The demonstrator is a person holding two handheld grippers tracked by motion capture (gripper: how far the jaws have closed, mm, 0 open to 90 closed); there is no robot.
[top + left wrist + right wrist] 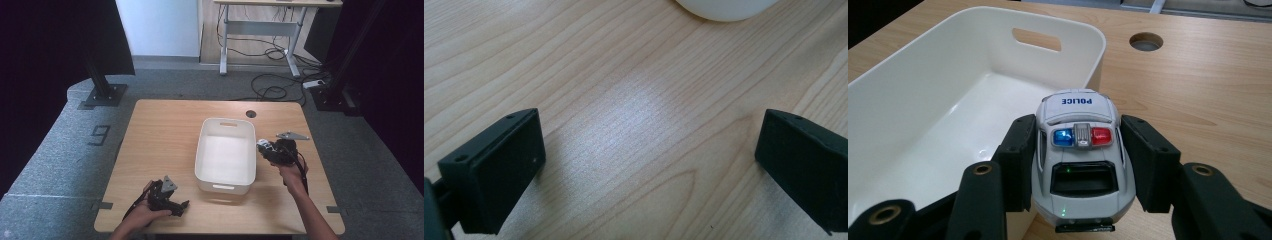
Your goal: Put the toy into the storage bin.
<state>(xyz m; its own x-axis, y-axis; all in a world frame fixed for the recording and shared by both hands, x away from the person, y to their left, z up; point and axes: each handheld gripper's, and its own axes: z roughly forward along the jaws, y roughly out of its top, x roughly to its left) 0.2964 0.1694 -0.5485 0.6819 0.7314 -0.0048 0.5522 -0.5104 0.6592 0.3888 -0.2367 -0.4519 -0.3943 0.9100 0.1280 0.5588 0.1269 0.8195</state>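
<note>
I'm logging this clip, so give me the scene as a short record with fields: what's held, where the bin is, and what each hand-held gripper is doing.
held item: toy police car, white, blue and red roof lights
holder: right hand-held gripper, jaws pressed on the car's two sides
car position: by the right rim of the bin, not inside it
bin: white plastic bin, empty, mid-table
left hand-held gripper: jaws open, nothing between them, over bare wood
table: light wooden table
</note>
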